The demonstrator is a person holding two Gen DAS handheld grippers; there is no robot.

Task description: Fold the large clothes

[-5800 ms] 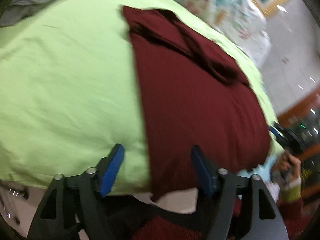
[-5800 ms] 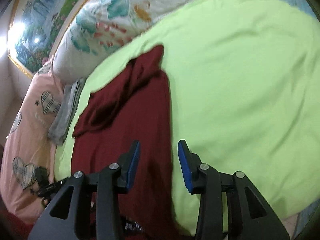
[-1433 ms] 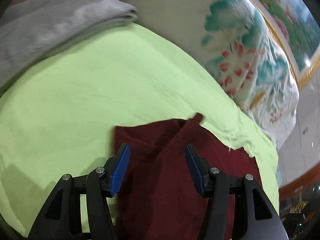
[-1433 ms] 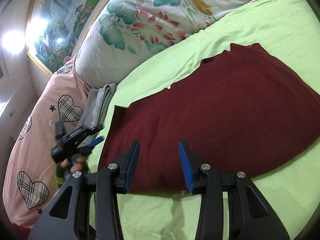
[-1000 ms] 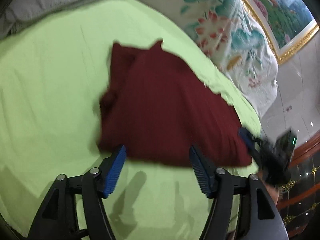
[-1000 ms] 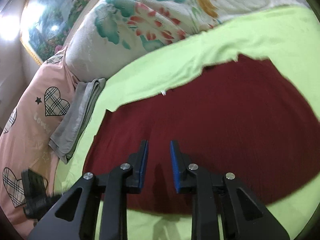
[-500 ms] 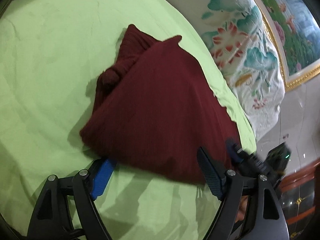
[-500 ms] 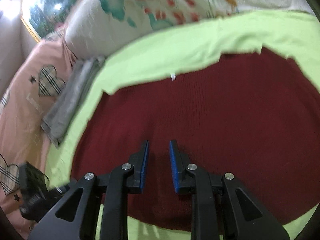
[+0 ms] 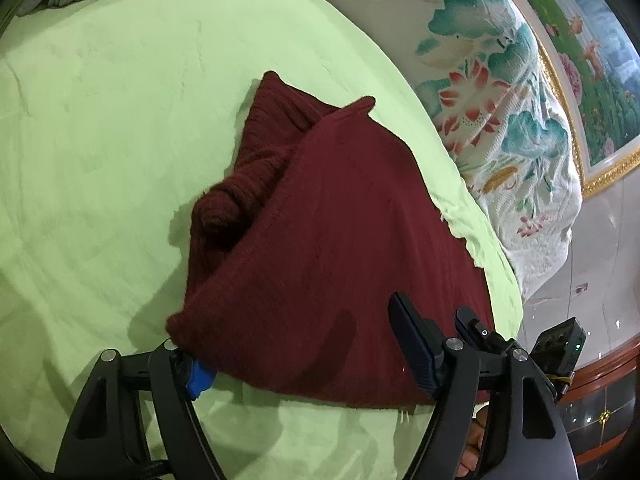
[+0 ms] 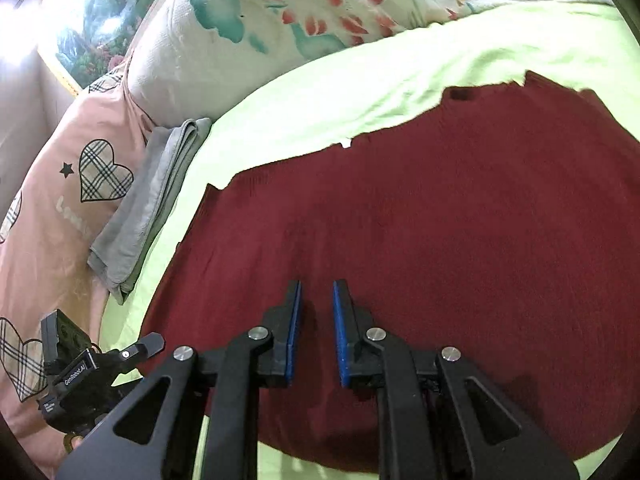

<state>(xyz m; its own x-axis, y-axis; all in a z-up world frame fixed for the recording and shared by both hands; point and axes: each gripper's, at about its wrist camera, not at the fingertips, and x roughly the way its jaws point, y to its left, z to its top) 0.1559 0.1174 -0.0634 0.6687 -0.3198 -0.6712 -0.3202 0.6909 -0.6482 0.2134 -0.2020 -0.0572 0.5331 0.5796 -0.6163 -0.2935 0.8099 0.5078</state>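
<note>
A dark red knit sweater [image 9: 328, 248] lies folded on the light green bed sheet [image 9: 100, 120], with a bunched sleeve at its left edge. My left gripper [image 9: 298, 354] is open wide at the sweater's near edge; its left fingertip sits under the near left corner and the right finger rests over the cloth. In the right wrist view the sweater [image 10: 460, 216] fills the middle. My right gripper [image 10: 316, 312] hovers low over it with the jaws nearly closed, a narrow gap between the blue pads and no cloth between them.
A folded grey garment [image 10: 152, 196] lies at the sheet's left edge beside a pink heart-print quilt [image 10: 60, 200]. A floral white pillow [image 9: 500, 100] lies behind the sweater. The other gripper shows at each view's edge [image 10: 80, 372].
Both grippers have moved closer to the sweater. The left gripper's finger has slipped under the near left corner. The right gripper stays narrowed over the cloth.
</note>
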